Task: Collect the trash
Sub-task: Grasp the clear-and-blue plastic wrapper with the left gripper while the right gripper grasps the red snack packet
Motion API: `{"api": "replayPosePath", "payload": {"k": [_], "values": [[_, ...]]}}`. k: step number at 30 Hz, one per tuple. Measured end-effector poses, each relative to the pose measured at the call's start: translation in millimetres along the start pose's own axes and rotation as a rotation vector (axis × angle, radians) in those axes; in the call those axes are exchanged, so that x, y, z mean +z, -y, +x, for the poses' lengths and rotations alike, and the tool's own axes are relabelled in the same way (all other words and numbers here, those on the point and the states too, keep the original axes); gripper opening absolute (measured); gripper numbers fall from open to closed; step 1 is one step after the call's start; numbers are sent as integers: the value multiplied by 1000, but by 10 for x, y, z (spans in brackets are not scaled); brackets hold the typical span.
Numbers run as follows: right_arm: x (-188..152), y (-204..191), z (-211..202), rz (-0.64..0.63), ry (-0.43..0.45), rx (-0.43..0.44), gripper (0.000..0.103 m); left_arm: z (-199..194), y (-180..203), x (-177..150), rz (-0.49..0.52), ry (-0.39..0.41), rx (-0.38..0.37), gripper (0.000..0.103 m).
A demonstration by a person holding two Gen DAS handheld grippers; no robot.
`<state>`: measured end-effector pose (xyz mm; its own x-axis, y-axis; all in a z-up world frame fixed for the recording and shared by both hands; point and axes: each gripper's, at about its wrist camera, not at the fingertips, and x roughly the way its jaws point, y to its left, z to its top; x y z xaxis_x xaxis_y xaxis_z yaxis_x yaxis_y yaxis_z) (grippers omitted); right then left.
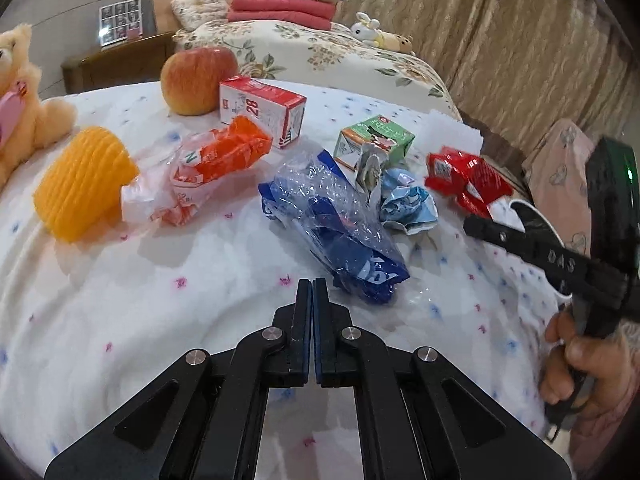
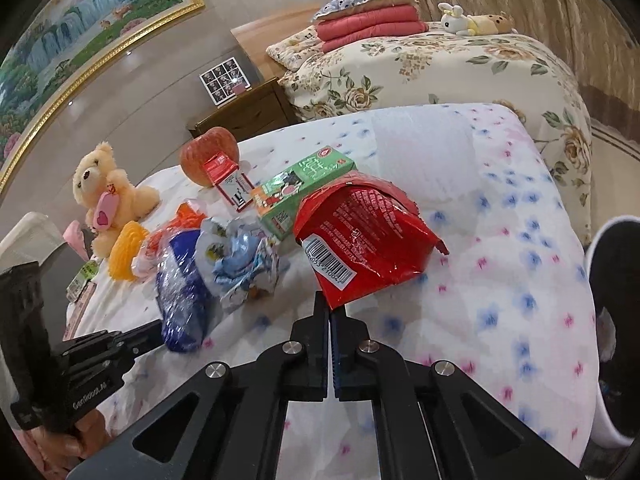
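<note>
The red wrapper [image 2: 366, 236] is clamped at its lower corner by the right gripper [image 2: 330, 308]. The left gripper [image 1: 312, 282] is closed on nothing. The blue bag [image 1: 336, 216] lies nearest it, at one o'clock.

- A second bed [image 2: 460, 68] with a cream floral cover stands behind the near one.
- Folded red blankets [image 2: 370, 26] lie stacked on it under a spotted pillow [image 2: 364, 0].
- Beige patterned curtains [image 1: 500, 32] hang along the far side.
- A dark wooden nightstand [image 2: 248, 110] sits between bed and wall, bearing a photo sheet [image 2: 224, 80].
- A gold-framed waterfall painting [image 2: 80, 28] hangs on the glossy grey wall [image 2: 132, 92].
</note>
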<state>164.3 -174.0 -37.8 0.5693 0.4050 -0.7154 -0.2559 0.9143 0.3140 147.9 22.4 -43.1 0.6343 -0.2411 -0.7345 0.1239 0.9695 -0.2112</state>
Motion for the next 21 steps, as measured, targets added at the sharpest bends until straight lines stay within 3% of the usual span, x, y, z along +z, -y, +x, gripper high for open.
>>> {"api": "replayPosePath", "payload": {"k": [1,2,4,12,18,21], "values": [[-25,2,-30,5,1,4,0,-14,13,-3,-10,-1,-12,14],[-45,6,-52,8,3,7,0,-29,28,-2,-20,3,-19,31],[-93,18,-104,21,6,13,0,-61,73,-4,-36,20,-18,48],[-221,103,-264,56,16,15,1,69,264,37,-75,-9,-32,59],[-262,157,-374,71,30,6,1,189,314,99,-154,-33,-47,60],[-275,181,-408,82,36,5,1,216,355,121,-162,-24,-17,59]]}}
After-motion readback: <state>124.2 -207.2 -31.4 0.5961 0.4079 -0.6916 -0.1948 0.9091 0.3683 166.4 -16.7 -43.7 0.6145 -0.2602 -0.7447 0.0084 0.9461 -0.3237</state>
